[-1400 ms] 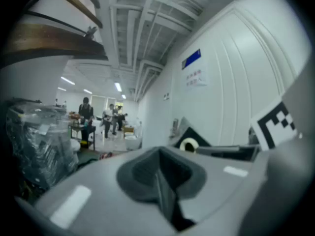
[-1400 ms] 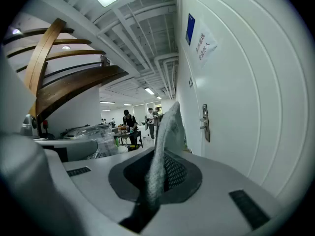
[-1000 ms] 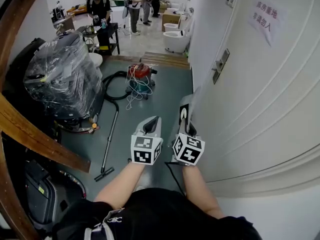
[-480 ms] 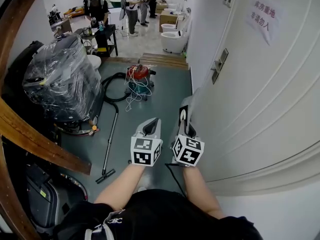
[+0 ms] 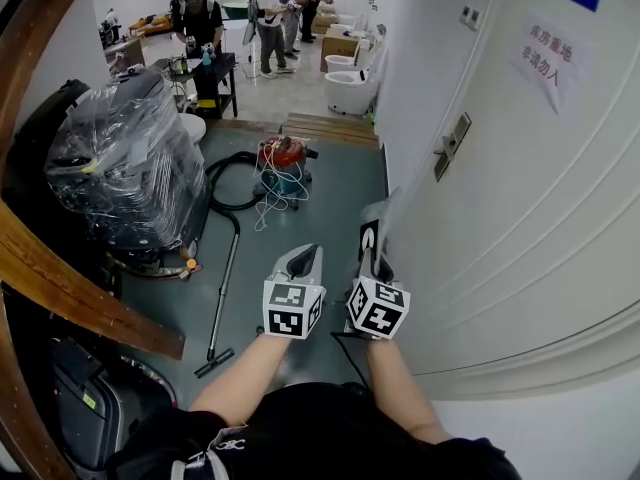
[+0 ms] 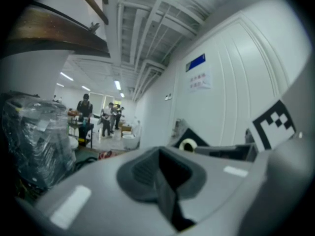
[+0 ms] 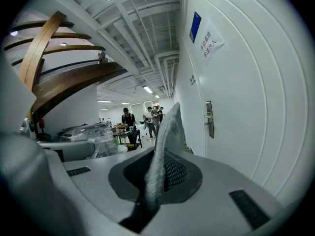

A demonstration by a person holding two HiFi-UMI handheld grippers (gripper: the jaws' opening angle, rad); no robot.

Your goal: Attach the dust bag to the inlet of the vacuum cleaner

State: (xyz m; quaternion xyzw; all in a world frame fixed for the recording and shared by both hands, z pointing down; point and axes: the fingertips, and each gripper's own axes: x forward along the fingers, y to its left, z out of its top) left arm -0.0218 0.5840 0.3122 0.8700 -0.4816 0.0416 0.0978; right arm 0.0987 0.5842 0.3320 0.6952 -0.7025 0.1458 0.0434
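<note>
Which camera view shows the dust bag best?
The right gripper view: the dust bag stands close and central, its grey mesh pinched in the right claw. The head view shows it small, rising above that claw beside the white door. The left gripper view shows only its black collar with a pale ring.

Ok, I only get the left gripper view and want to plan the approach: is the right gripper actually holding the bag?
Observer: Yes. In the right gripper view the right gripper is shut on the white fabric of the dust bag, which stands up between its jaws.
Operator: Where does the vacuum cleaner sit?
Observer: The head view shows the red vacuum cleaner on the floor ahead, well apart from the bag.
Operator: Anything in the way?
Observer: Its black hose and the wand lie on the floor, left of the straight line to it.
</note>
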